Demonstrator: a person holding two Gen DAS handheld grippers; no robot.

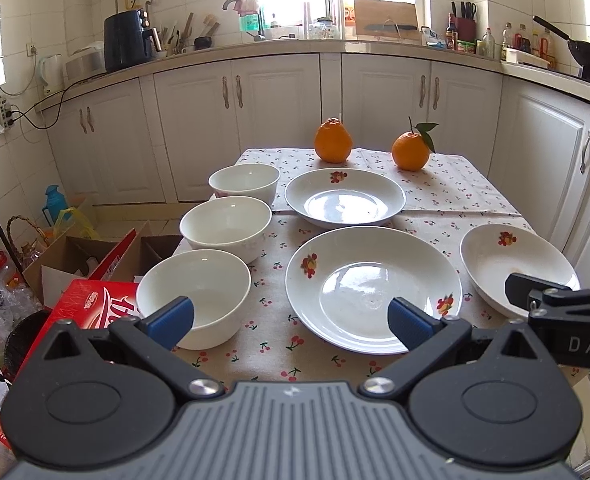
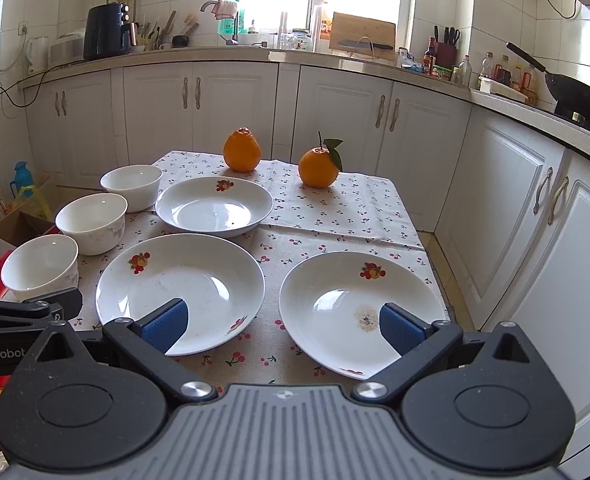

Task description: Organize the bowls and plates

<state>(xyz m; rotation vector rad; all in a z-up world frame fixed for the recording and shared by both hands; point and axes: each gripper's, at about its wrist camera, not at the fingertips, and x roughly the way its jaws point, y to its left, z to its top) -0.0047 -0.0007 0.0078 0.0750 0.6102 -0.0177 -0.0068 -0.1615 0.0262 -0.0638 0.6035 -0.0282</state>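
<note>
Three white bowls stand in a row along the table's left edge: near (image 1: 199, 296) (image 2: 43, 266), middle (image 1: 227, 226) (image 2: 93, 220), far (image 1: 245, 182) (image 2: 131, 185). Three fruit-print plates lie on the cloth: far (image 1: 345, 196) (image 2: 215, 204), near middle (image 1: 373, 288) (image 2: 181, 284), near right (image 1: 515, 264) (image 2: 359, 304). My left gripper (image 1: 291, 320) is open and empty above the near edge, between the near bowl and the middle plate. My right gripper (image 2: 283, 326) is open and empty, between the two near plates.
Two oranges (image 1: 333, 140) (image 1: 411, 150) sit at the table's far end on the cherry-print cloth (image 1: 447, 184). Cardboard boxes (image 1: 95, 264) and bags crowd the floor on the left. White cabinets (image 2: 515, 208) run close along the right and back.
</note>
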